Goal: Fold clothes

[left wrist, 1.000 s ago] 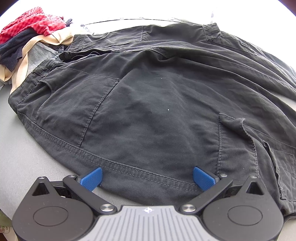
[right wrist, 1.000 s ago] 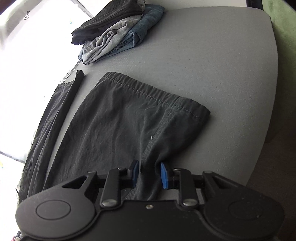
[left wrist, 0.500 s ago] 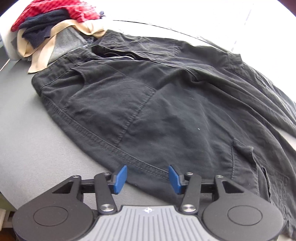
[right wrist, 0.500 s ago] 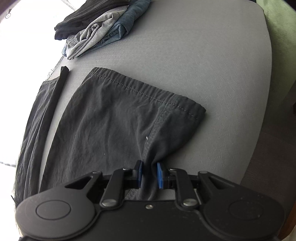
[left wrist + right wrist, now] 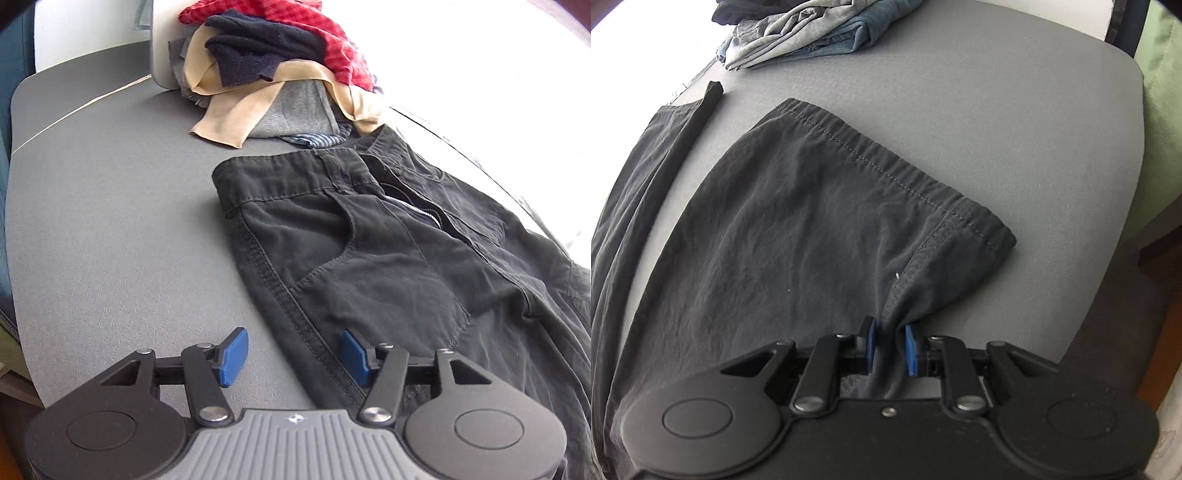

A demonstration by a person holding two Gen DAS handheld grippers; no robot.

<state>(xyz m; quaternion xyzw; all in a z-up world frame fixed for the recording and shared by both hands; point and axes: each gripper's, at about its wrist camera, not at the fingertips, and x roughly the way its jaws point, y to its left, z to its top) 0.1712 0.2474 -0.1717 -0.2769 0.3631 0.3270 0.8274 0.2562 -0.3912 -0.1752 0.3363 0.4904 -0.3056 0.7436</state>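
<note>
Trousers [image 5: 388, 258] are lying spread across the grey table [image 5: 110, 229], dark charcoal, waistband end toward the left gripper [image 5: 293, 354], zip open. That gripper's jaws are standing wide apart over the stitched side seam, one blue pad above bare table, the other over the cloth, nothing pinched. A loose heap of clothes [image 5: 273, 66], red check, navy, beige and grey, is sitting just beyond the waistband. At the leg end, the right gripper [image 5: 889, 350] is clamping a bunched fold of the hem corner between nearly closed blue pads. The leg cuff [image 5: 886, 173] is lying flat ahead of it. A folded stack [image 5: 801, 37] is resting well apart at the far table edge.
</note>
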